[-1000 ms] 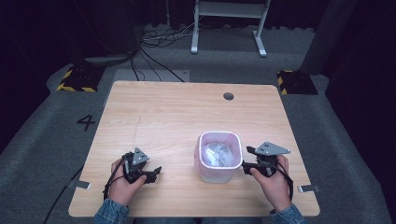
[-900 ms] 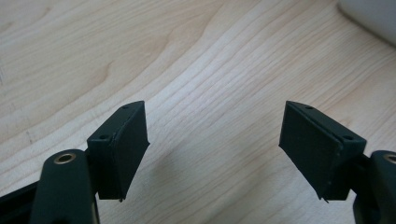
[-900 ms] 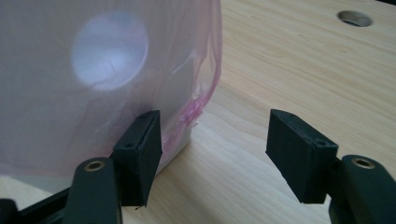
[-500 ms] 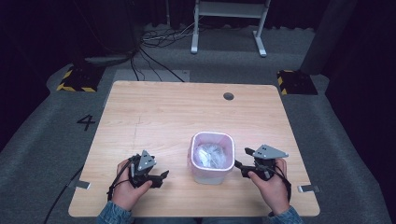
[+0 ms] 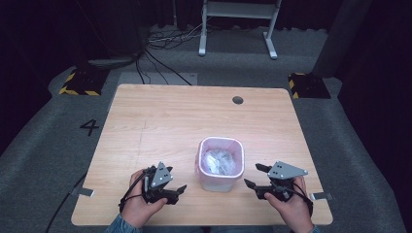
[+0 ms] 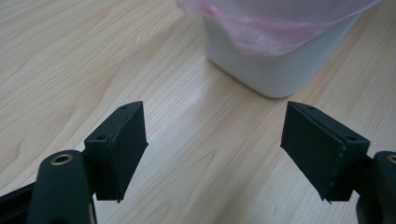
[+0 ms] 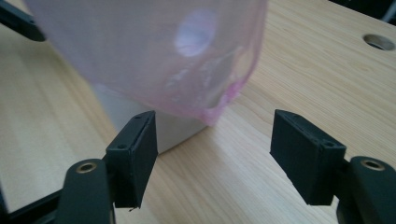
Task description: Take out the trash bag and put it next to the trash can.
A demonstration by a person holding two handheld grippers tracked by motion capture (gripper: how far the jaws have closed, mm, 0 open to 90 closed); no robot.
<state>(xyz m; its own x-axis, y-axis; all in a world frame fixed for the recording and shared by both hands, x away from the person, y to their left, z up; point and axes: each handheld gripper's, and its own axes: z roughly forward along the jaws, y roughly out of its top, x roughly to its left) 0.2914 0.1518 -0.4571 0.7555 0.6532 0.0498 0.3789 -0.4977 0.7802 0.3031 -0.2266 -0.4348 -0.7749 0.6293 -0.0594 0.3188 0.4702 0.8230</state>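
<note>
Both grippers flank the bin; nothing gripped yet.

Your small white plastic bin (image 5: pixel 221 165) with its thin pink bag liner (image 7: pixel 154 56) stands near the front edge of the light wooden table (image 5: pixel 160 116), crumpled clear plastic inside. Your left gripper (image 5: pixel 176 193) and right gripper (image 5: pixel 255 177) sit either side, jaws spread wide, holding nothing. Judgement: approach done; grasping the liner's overhang remains.
</note>
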